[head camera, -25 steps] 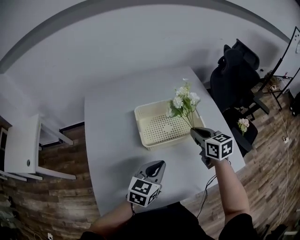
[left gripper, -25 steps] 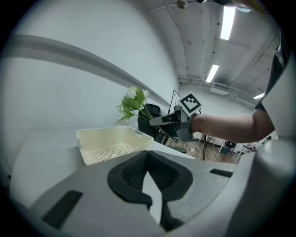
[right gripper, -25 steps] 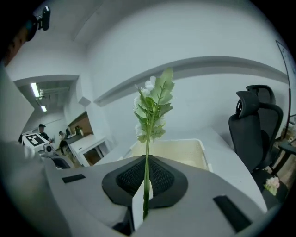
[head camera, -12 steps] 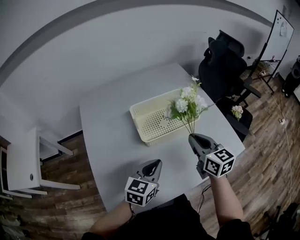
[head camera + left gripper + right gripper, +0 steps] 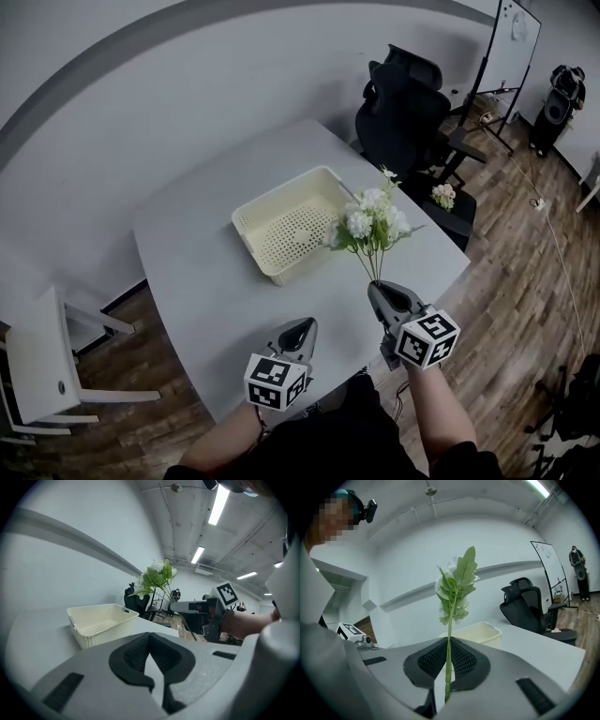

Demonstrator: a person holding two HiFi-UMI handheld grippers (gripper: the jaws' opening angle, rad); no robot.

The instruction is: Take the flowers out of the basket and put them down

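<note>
A bunch of white flowers (image 5: 372, 222) with green leaves stands upright on thin stems, and my right gripper (image 5: 379, 287) is shut on those stems above the table's near right part. In the right gripper view the stem (image 5: 449, 644) runs up between the closed pads to the flowers (image 5: 456, 587). The cream basket (image 5: 287, 221) sits empty on the white table (image 5: 197, 272), to the left of the flowers. My left gripper (image 5: 302, 327) hovers at the table's near edge, shut with nothing in it. Its view shows the basket (image 5: 101, 623) and the flowers (image 5: 155, 576).
A black office chair (image 5: 405, 97) stands at the table's far right corner, with a small flower bunch (image 5: 442, 195) on a dark seat beside it. A white chair (image 5: 42, 361) is at the left. A whiteboard (image 5: 511, 28) stands far right.
My right gripper has carried the flowers away from the basket, toward me and to the right of it. The left gripper has drifted slightly. The head view has swung round.
</note>
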